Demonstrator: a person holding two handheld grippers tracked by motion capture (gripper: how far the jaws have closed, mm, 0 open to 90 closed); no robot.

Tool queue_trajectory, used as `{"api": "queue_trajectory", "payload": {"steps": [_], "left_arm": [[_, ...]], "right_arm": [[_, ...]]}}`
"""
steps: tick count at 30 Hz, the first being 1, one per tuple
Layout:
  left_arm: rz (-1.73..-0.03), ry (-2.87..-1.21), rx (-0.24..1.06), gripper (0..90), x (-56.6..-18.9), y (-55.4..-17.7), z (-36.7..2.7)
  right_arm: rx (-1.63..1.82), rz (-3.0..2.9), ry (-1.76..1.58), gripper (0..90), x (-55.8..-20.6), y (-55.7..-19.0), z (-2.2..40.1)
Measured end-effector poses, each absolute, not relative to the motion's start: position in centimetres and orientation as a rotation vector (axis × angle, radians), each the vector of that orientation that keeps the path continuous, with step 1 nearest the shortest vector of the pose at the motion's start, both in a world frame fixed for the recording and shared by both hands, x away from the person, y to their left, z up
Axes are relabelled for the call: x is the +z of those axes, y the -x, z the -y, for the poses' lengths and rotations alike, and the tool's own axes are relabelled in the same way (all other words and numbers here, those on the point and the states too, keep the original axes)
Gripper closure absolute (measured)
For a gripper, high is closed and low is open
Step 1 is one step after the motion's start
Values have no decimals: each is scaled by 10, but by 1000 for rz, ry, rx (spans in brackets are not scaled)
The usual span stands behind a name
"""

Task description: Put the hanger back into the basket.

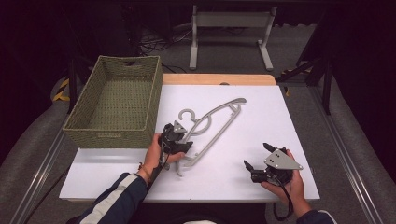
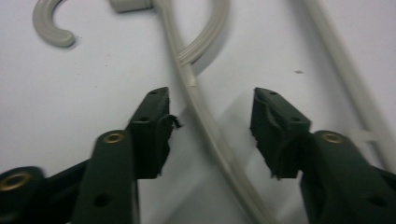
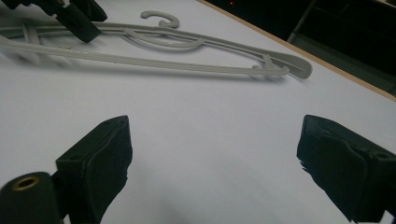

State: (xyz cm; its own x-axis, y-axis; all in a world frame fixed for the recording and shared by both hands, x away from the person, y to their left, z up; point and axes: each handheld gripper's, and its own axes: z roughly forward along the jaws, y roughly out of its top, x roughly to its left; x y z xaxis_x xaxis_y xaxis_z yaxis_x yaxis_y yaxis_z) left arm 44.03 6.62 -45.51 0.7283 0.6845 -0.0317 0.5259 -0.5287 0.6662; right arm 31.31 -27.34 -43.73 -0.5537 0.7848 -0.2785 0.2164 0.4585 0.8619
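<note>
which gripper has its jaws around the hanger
The left gripper: its open jaws straddle a bar of the hanger. The right gripper sits apart over bare table.

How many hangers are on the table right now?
1. A single grey plastic hanger lies flat on the white table, right of the woven basket. The open left gripper straddles one of its bars. None seem hidden.

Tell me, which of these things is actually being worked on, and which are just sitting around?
In play:
- grey plastic clothes hanger
- left gripper, open, straddling one hanger bar

Idle, as far as I can tell:
- green woven basket
- right gripper, open
</note>
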Motion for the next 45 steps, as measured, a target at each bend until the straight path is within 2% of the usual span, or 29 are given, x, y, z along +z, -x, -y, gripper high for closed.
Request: {"api": "queue_trajectory", "payload": {"steps": [1,2,4,14,20,25,31,35,39,45], "left_arm": [[-918,-2268,311,573,-454,-442,-66],[-921,-2268,315,678,-453,-443,-66],[-924,-2270,308,726,-453,-444,-67],[-915,-2350,308,746,-447,-436,-70],[-872,-2469,318,752,-441,-430,-67],[-875,-2488,206,725,-438,-447,-66],[-848,-2484,223,671,-439,-455,-56],[-843,-2479,247,697,-440,-455,-54],[-849,-2440,257,761,-443,-453,-55],[-854,-2415,254,779,-443,-454,-58]], "right_arm": [[1060,-2029,-835,108,-438,-314,274],[1054,-2035,-843,107,-438,-314,274],[1050,-2039,-846,107,-438,-315,274],[1039,-2063,-844,105,-439,-315,273],[1047,-2066,-842,105,-440,-315,275],[1046,-2065,-853,105,-439,-317,275],[1040,-2087,-861,104,-442,-319,272],[1041,-2090,-869,104,-442,-320,273],[1040,-2098,-887,104,-442,-321,273],[1036,-2110,-890,104,-443,-322,273]]}}
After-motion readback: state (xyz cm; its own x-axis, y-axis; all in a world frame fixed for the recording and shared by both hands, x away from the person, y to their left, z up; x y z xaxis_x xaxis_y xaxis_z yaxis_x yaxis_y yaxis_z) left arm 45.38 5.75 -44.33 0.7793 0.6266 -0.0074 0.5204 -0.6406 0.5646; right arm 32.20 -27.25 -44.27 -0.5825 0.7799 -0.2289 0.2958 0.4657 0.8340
